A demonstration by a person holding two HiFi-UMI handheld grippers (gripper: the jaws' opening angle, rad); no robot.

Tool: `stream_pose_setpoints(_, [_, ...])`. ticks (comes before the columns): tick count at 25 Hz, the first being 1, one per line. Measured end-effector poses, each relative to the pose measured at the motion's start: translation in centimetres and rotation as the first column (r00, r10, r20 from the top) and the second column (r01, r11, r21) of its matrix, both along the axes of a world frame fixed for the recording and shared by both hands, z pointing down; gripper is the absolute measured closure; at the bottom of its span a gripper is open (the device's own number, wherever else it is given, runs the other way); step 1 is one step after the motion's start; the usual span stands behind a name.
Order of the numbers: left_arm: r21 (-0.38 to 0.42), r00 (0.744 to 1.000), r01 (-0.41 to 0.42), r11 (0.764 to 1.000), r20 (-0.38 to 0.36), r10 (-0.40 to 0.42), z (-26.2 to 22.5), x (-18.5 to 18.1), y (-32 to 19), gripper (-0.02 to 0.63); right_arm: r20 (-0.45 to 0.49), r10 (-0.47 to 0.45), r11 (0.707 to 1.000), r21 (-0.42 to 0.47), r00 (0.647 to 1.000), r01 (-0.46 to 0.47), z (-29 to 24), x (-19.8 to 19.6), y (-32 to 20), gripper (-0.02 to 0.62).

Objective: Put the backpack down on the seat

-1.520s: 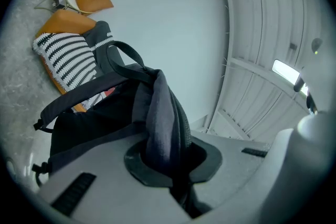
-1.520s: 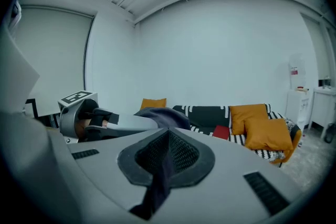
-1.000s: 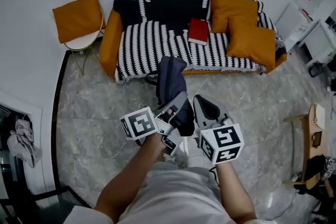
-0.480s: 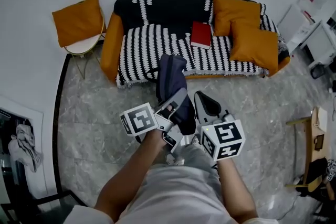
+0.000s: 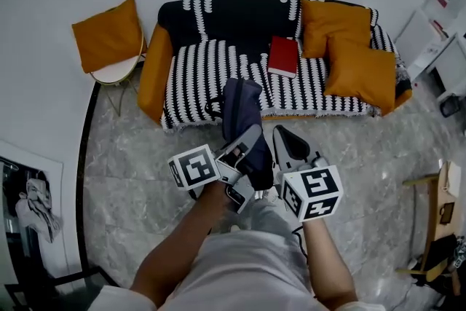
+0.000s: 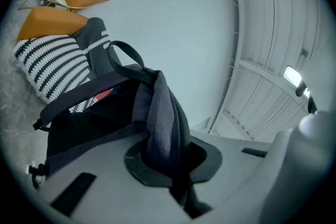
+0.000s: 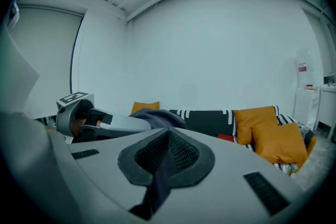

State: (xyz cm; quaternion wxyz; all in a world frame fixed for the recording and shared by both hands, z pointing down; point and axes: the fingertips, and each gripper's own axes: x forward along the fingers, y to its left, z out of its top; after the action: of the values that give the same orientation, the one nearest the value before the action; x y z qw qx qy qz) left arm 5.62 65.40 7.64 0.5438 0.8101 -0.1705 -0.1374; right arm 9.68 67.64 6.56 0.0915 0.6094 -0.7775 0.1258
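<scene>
One dark navy fabric backpack (image 5: 240,105) hangs above the floor in front of one black-and-white striped sofa (image 5: 193,69), off its seat. Two grippers are in use: the left gripper (image 5: 253,136) is clamped on backpack fabric, and the right gripper (image 5: 282,138) is pinched closed on a dark strap (image 7: 157,186). On the sofa lie two orange cushions (image 5: 360,69) and one red book (image 5: 283,56).

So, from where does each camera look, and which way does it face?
Head view: on the person's head, steeply down at the sofa; shows both forearms, the left gripper and the right gripper.
Left gripper view: on the left gripper, along its jaws, shut on the backpack, toward the sofa's end and wall.
Right gripper view: on the right gripper, along its jaws, shut on a dark strap, toward the sofa; the left gripper shows at left.
Shared: all three see sofa and backpack.
</scene>
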Motion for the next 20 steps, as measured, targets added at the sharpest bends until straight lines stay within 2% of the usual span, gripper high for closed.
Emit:
stream_pose_setpoints(10, [-0.013,0.998,0.036,0.999,0.042,-0.036,1.0,5.8,-7.4,0.589,0.034,-0.056,0.998,-0.021,0.998,0.056,0.6,5.7,-8.2,0.594])
stream_pose_setpoints(20, [0.0,0.996,0.057,0.998,0.063,-0.057,1.1,11.1,-12.3,0.589,0.063,-0.084,0.996,-0.02,0.994,0.086,1.1,11.4,-12.9,0.594])
